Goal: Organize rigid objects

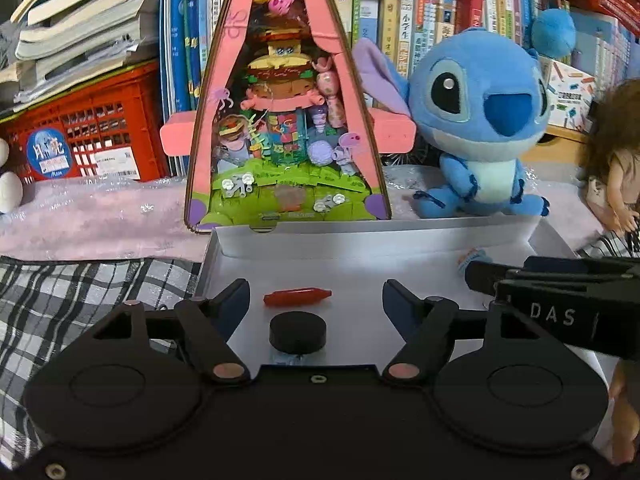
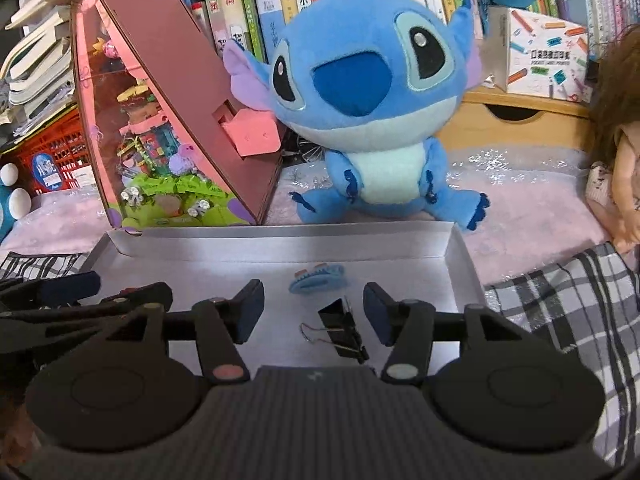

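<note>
With both grippers' fingers spread and empty over the shallow white cardboard tray [image 1: 400, 236], left gripper [image 1: 316, 300] straddling a small red plastic cylinder [image 1: 297, 296] and black round puck [image 1: 298, 330], right gripper [image 2: 314, 312] straddling a black metal binder clip [image 2: 344, 330] at lower centre, placing looks done; next, fetch another item

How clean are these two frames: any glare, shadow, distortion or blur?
Left wrist view: strong fisheye bending of the bookshelf, a soft shadow along the white tray far wall, the red piece sharp. Right wrist view: the same bending, glints on the plastic sheet, the binder clip sharp.
</note>
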A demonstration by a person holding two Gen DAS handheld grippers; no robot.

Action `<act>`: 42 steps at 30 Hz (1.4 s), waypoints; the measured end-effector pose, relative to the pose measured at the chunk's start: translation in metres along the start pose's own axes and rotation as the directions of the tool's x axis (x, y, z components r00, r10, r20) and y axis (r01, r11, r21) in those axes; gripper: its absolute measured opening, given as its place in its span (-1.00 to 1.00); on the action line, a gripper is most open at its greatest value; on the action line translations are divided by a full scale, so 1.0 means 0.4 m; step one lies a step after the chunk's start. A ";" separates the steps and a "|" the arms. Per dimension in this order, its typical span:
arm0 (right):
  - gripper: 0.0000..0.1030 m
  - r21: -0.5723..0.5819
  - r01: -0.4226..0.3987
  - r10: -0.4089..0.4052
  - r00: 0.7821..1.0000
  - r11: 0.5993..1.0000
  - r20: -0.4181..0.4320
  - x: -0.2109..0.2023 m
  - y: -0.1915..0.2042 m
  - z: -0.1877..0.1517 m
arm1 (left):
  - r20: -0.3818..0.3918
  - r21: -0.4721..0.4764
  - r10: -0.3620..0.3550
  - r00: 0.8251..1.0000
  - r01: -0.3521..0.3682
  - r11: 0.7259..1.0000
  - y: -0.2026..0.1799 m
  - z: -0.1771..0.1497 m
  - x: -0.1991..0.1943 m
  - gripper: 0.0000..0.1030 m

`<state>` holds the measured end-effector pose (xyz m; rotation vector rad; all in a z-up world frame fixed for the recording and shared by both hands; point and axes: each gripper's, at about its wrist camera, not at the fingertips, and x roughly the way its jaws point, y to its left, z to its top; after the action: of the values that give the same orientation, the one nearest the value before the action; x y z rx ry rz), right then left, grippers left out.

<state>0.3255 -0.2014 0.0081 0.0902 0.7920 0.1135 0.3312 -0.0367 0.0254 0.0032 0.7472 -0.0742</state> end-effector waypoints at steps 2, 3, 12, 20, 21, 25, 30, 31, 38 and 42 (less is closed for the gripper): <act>0.44 0.002 0.001 -0.001 1.000 1.000 0.010 -0.013 -0.005 0.000 | 0.007 0.001 -0.006 1.000 0.006 1.000 0.001 -0.002 -0.014 0.43; 0.46 0.004 0.002 -0.002 1.000 1.000 0.015 -0.021 -0.007 0.000 | 0.009 0.000 -0.009 1.000 0.009 1.000 0.002 -0.004 -0.021 0.45; 0.51 -0.001 0.011 -0.011 0.999 1.000 0.038 -0.072 -0.009 0.000 | 0.023 0.002 0.011 1.000 -0.011 1.000 -0.004 -0.010 -0.065 0.50; 0.61 -0.005 0.007 -0.006 0.999 1.000 0.047 -0.092 -0.001 -0.003 | 0.014 -0.012 0.031 0.999 -0.031 0.999 0.018 -0.022 -0.074 0.52; 0.61 -0.007 0.005 -0.005 0.999 1.000 0.046 -0.093 0.001 -0.005 | 0.014 -0.011 0.033 0.999 -0.033 0.999 0.019 -0.024 -0.074 0.52; 0.62 -0.011 0.001 0.000 0.999 1.000 0.046 -0.097 0.006 -0.009 | 0.018 -0.012 0.043 0.999 -0.042 0.999 0.024 -0.028 -0.081 0.54; 0.64 -0.013 0.003 -0.003 0.999 1.000 0.048 -0.103 0.008 -0.018 | 0.013 -0.029 0.044 0.999 -0.044 0.999 0.033 -0.035 -0.088 0.56; 0.64 -0.011 0.003 -0.002 0.999 1.000 0.048 -0.104 0.007 -0.020 | 0.012 -0.030 0.045 0.999 -0.044 0.999 0.034 -0.037 -0.089 0.56; 0.67 -0.001 0.008 -0.008 0.999 1.000 0.049 -0.115 0.002 -0.029 | 0.021 -0.031 0.047 0.999 -0.047 0.998 0.043 -0.041 -0.108 0.57; 0.68 -0.002 0.007 -0.006 0.999 1.000 0.051 -0.121 0.001 -0.030 | 0.027 -0.032 0.051 0.998 -0.050 0.998 0.048 -0.042 -0.118 0.58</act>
<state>0.2832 -0.2071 0.0337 0.0879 0.7417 0.1056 0.2866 -0.0140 0.0445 -0.0084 0.7197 -0.0145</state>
